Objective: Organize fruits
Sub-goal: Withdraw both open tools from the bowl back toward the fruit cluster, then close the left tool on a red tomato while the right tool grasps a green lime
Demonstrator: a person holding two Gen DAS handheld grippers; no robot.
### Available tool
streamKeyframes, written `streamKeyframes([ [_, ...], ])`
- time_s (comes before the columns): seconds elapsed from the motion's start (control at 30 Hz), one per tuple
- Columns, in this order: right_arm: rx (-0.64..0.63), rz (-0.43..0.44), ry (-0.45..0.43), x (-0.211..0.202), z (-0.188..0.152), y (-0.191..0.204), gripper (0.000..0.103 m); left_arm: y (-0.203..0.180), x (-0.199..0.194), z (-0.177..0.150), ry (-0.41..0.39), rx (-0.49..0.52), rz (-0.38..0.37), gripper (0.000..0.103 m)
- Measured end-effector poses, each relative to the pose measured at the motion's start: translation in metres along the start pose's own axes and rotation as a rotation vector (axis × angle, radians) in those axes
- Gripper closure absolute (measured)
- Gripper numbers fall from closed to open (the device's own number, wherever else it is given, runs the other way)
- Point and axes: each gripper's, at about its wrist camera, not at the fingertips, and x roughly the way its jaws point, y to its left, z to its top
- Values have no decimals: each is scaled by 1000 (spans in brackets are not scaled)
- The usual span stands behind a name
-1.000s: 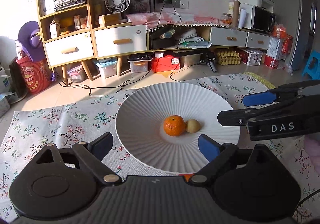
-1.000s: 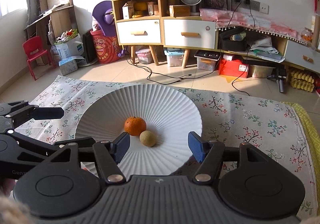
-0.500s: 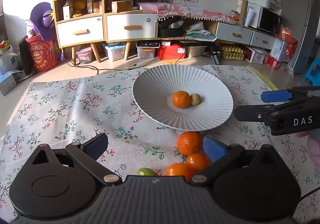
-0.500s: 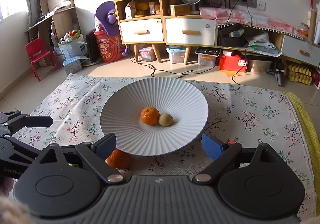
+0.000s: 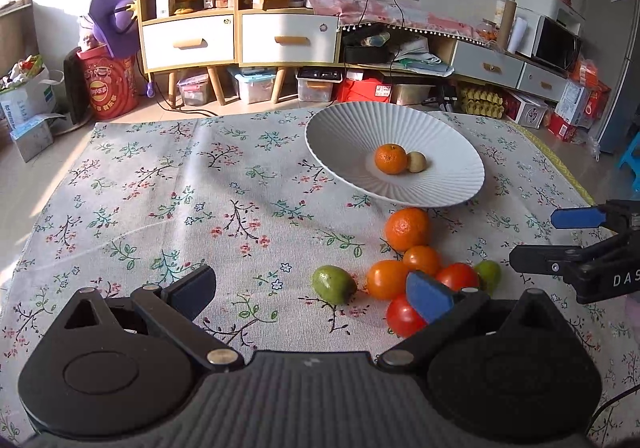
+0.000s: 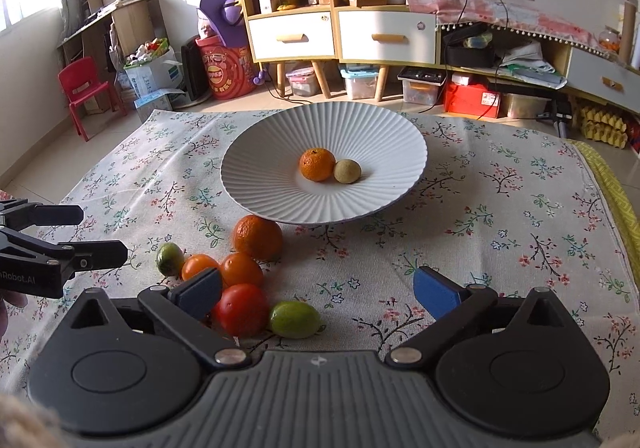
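Resting in the hollow of the ribbed white plate [image 6: 248, 184], a mandarin [image 6: 317, 164] touches a small tan round fruit [image 6: 347, 171] on its right. On the flowered tablecloth [image 6: 500, 232] just near of the plate lies a cluster: a large mandarin [image 6: 258, 237], two smaller orange fruits [image 6: 241, 269] [image 6: 199, 265], a red tomato [image 6: 241, 309], and two green fruits, one at the left [image 6: 169, 258] and one at the near right [image 6: 295, 319]. The left gripper [image 5: 312, 288] hangs wide open over the cloth with nothing between its blue pads. The right gripper [image 6: 318, 288] is opening its jaws, nothing pressed by them, above the near side of the cluster.
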Motion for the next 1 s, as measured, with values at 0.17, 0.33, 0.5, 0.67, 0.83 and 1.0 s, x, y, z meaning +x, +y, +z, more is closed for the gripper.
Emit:
streamKeyframes([
  [0.17,-43,0,20,-1,-15,5,1,-2,0,-12,5,24,-5,4],
  [0.33,-74,4,27,-3,-24,9,1,-3,4,-25,31,43,-21,4],
  [0.5,-108,9,41,0,-31,15,1,-4,11,-34,59,38,-25,4],
  [0.67,-121,-9,54,6,-34,15,1,-13,17,-41,59,54,-46,4],
  [0.83,-115,-34,72,14,-37,9,8,-26,21,-43,49,76,-78,5],
  [1.0,-109,-38,75,18,-38,11,17,-33,28,-42,42,69,-111,16],
])
